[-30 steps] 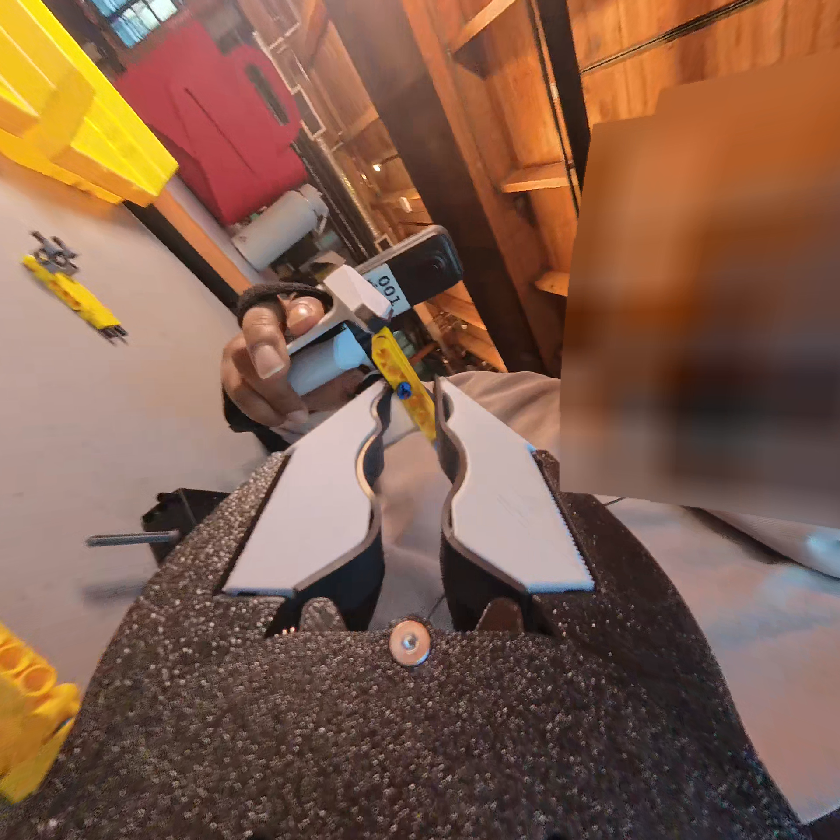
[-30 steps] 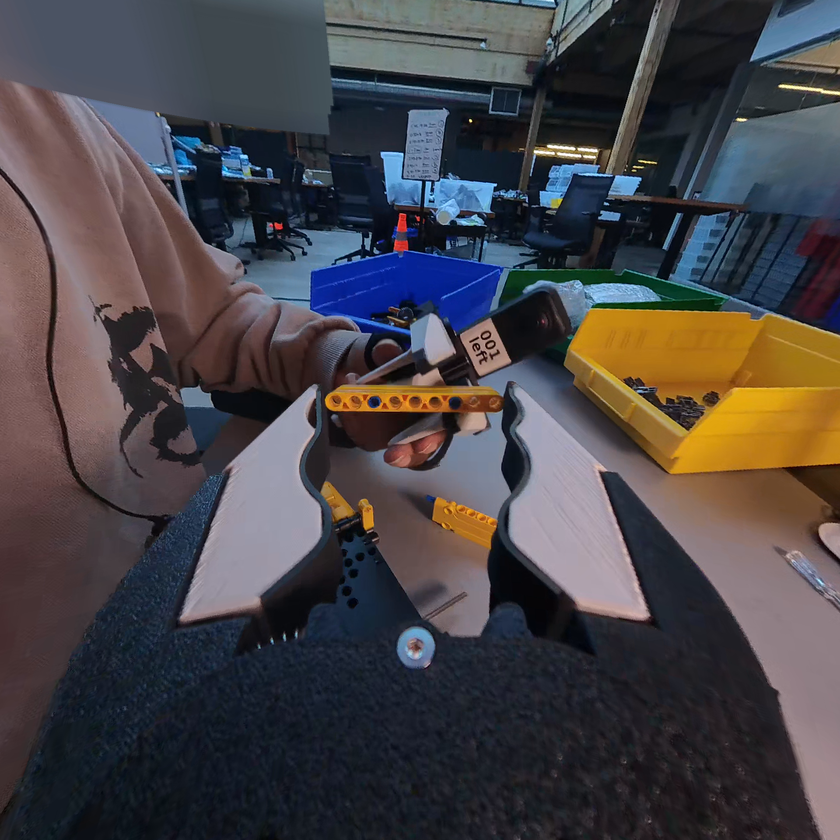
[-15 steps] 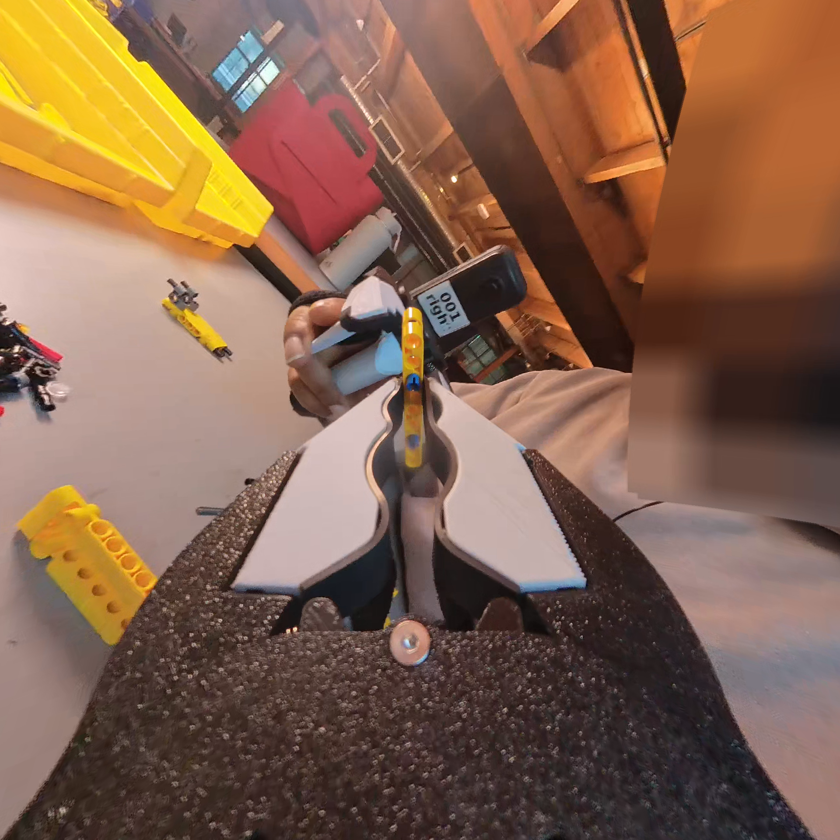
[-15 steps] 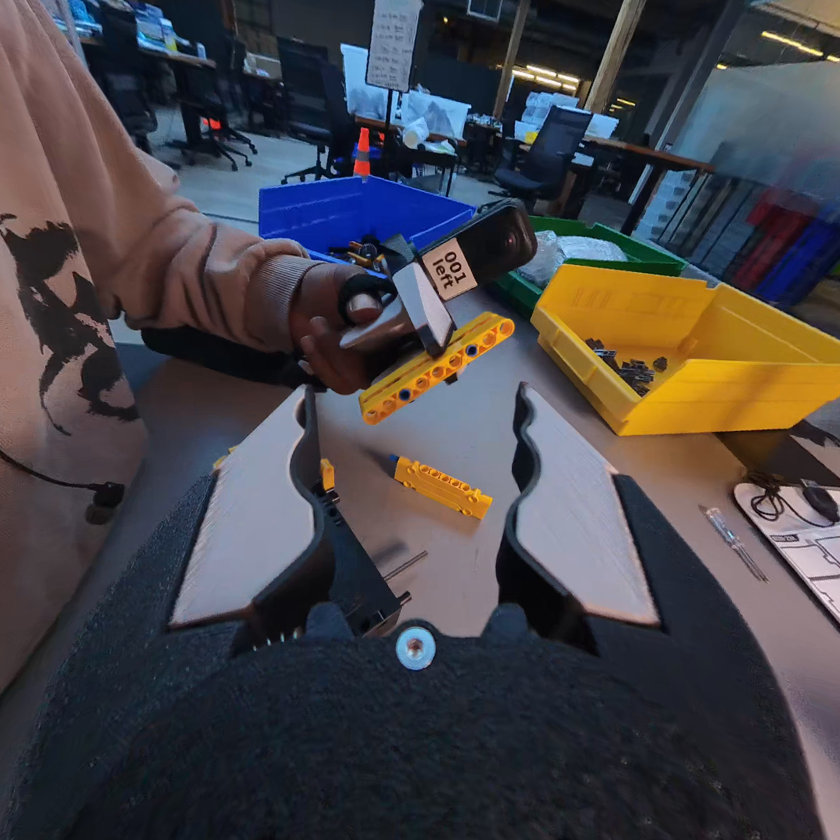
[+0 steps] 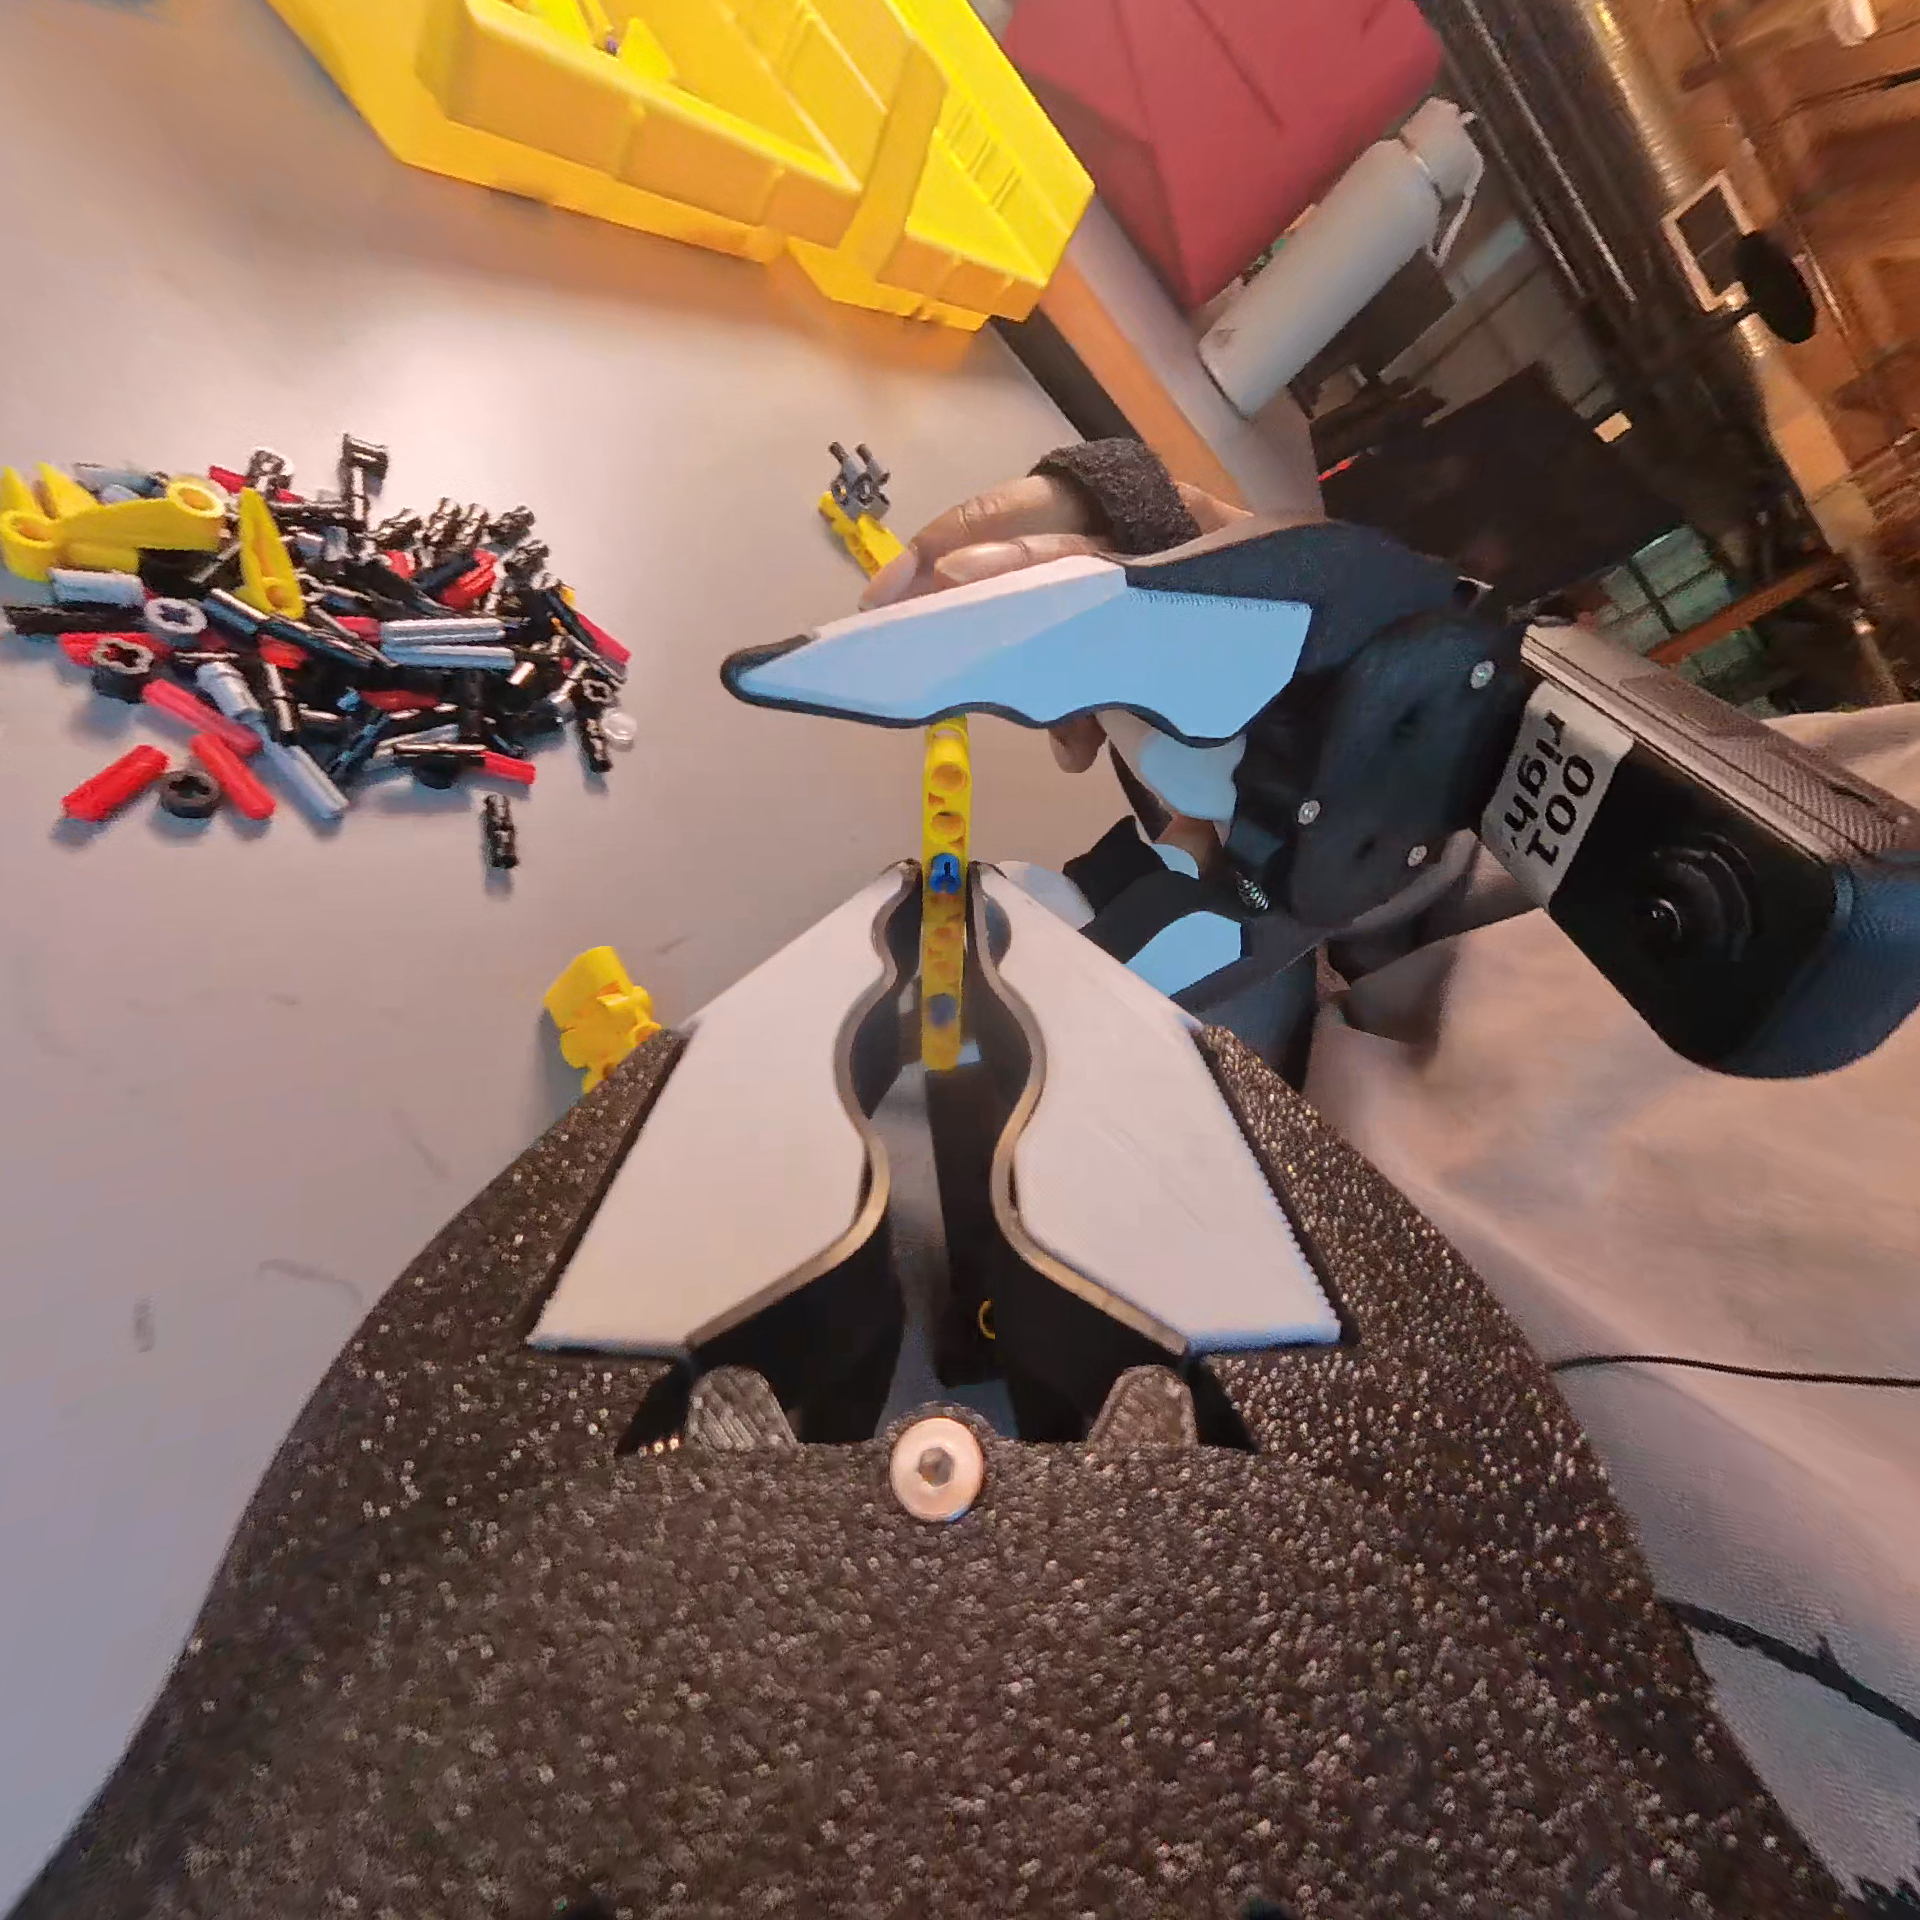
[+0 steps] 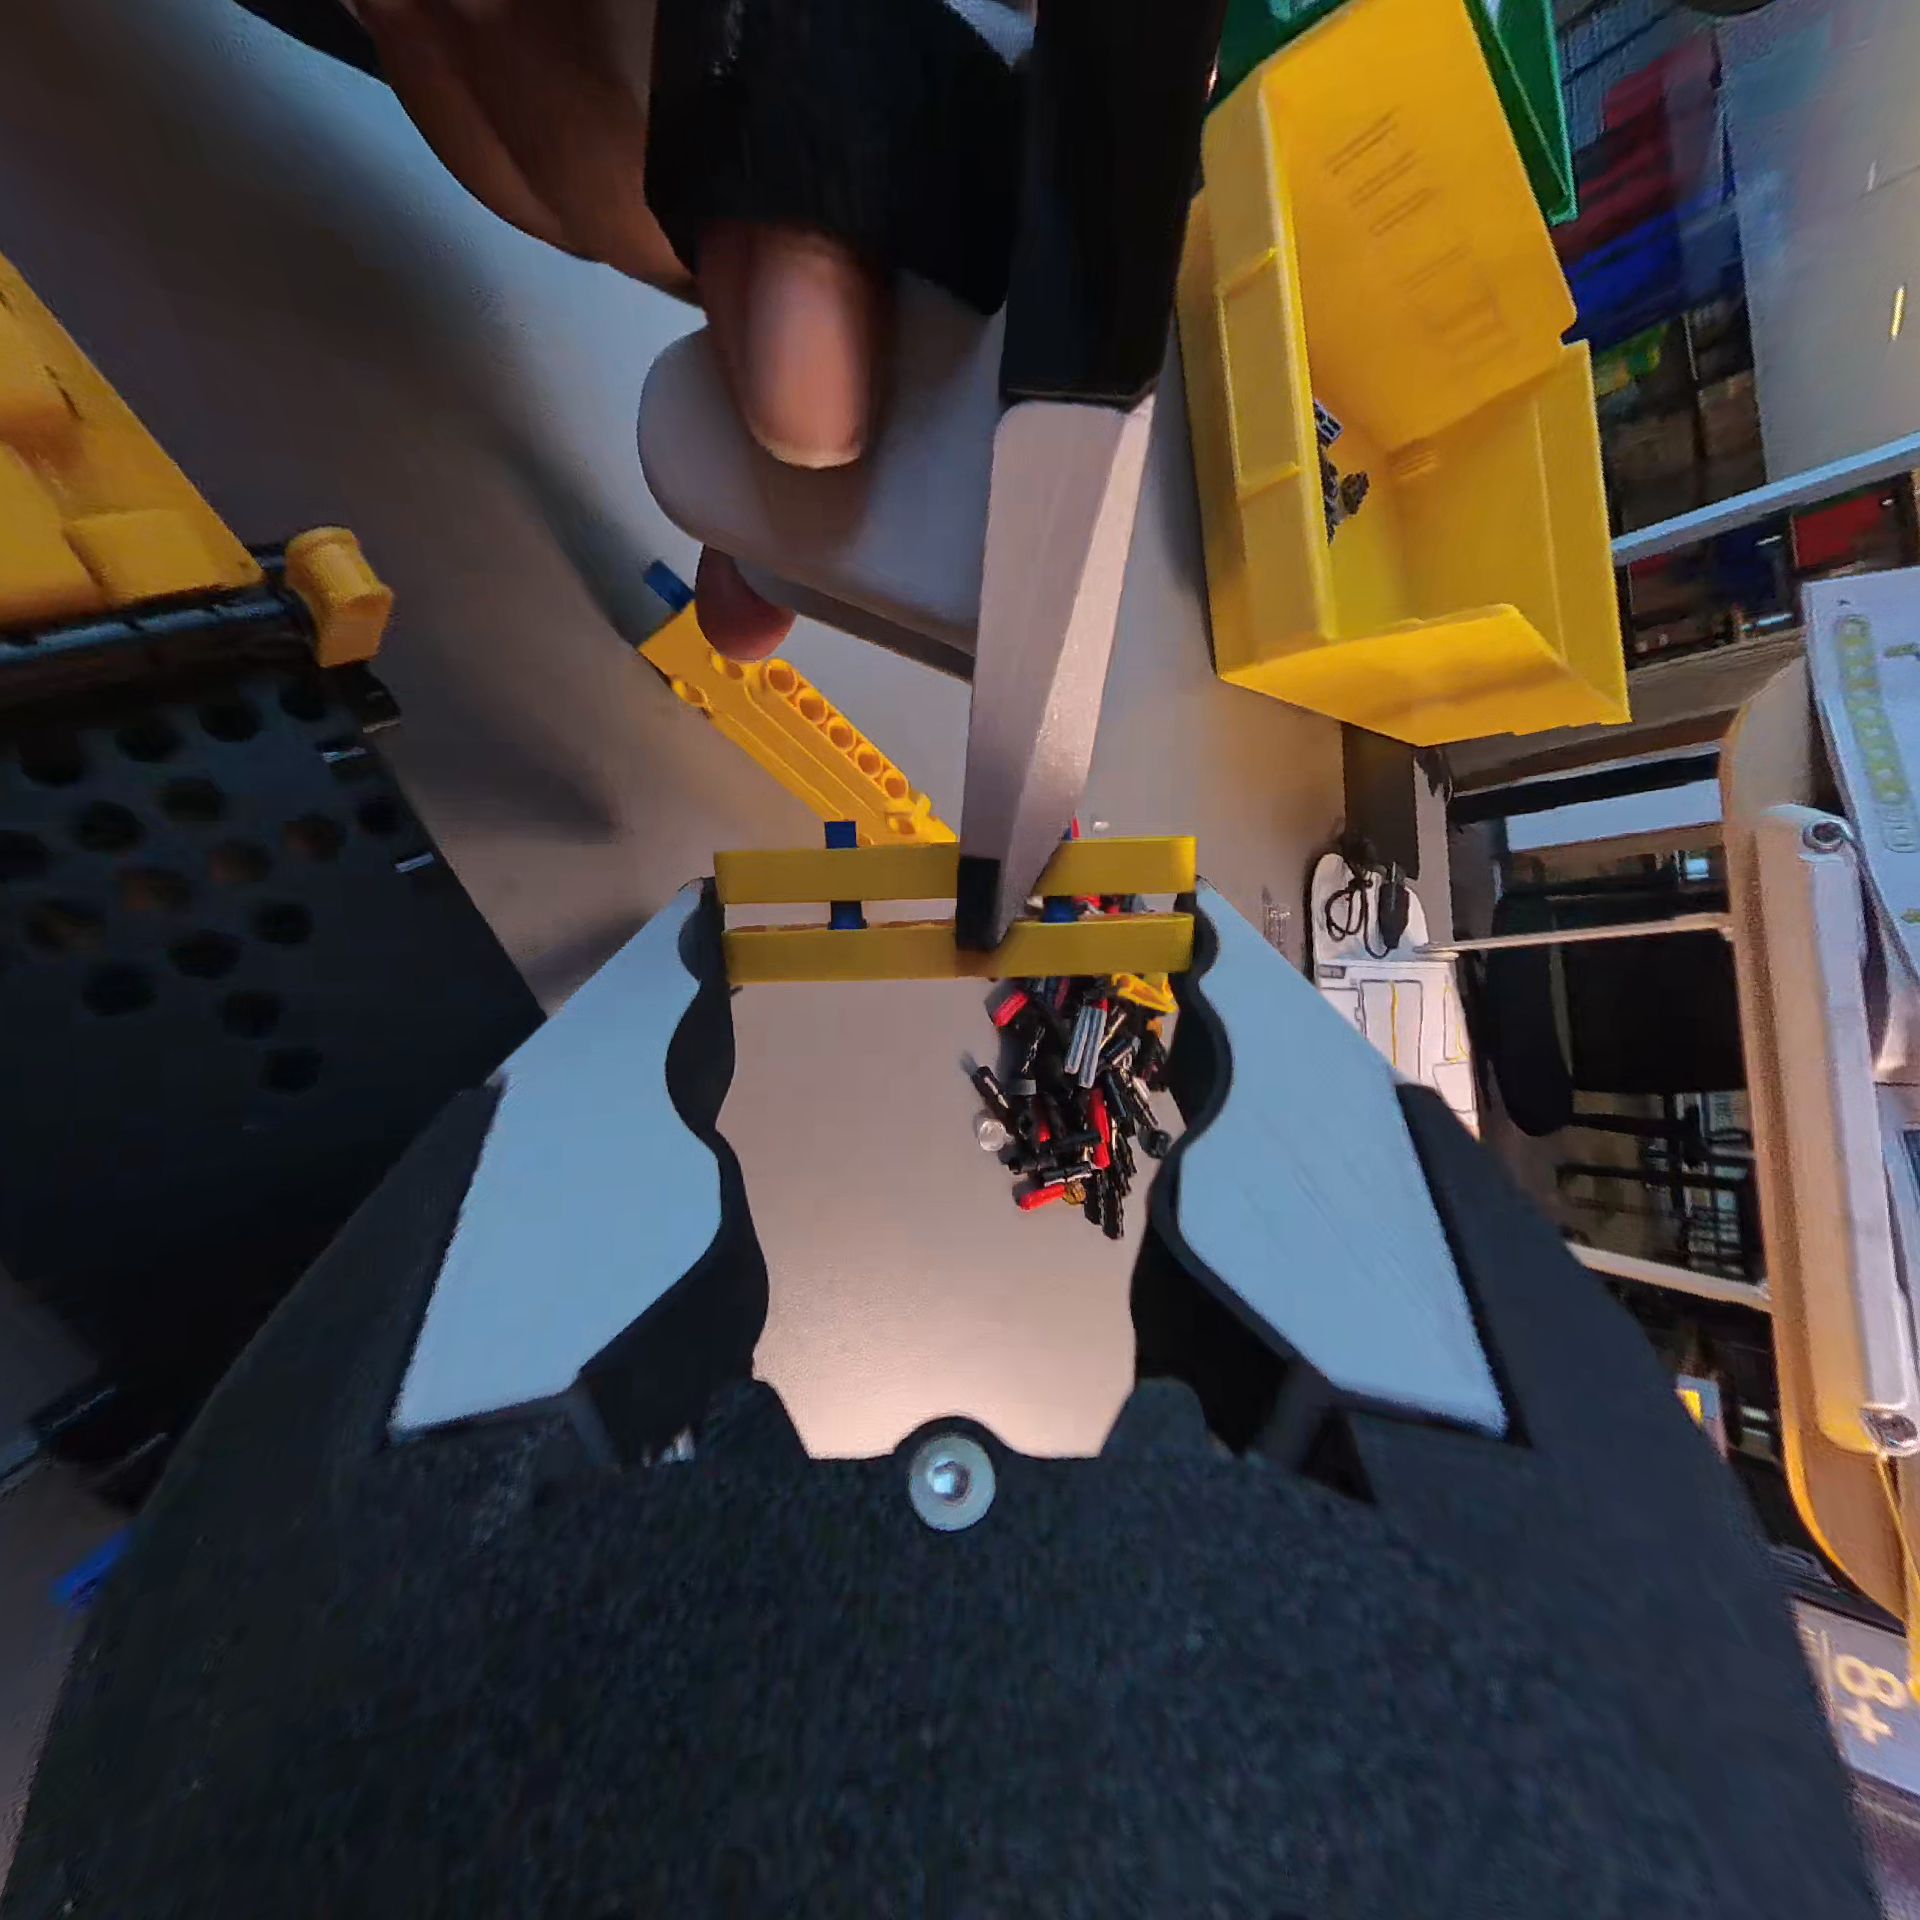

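Left gripper [image 5: 945, 883] pinches yellow beam [image 5: 945, 831]; right gripper [image 6: 951, 914] seemingly brackets it.

Both grippers have tipped down toward the table [image 5: 260, 1039]. The right gripper [image 6: 951, 930], which stood back from the yellow beam [image 6: 831, 945] with jaws wide, now has them against the beam's two ends, while the left gripper [image 5: 945, 883] has rolled it from slanted to upright.

- The beam [image 5: 943, 914] stands between the left gripper [image 5: 943, 883] fingers, crosswise between the right gripper [image 6: 951, 935] tips
- Loose parts pile [image 5: 312, 634] lies left on the table [image 5: 260, 1039]
- Bin [image 5: 727, 114] sits behind the pile
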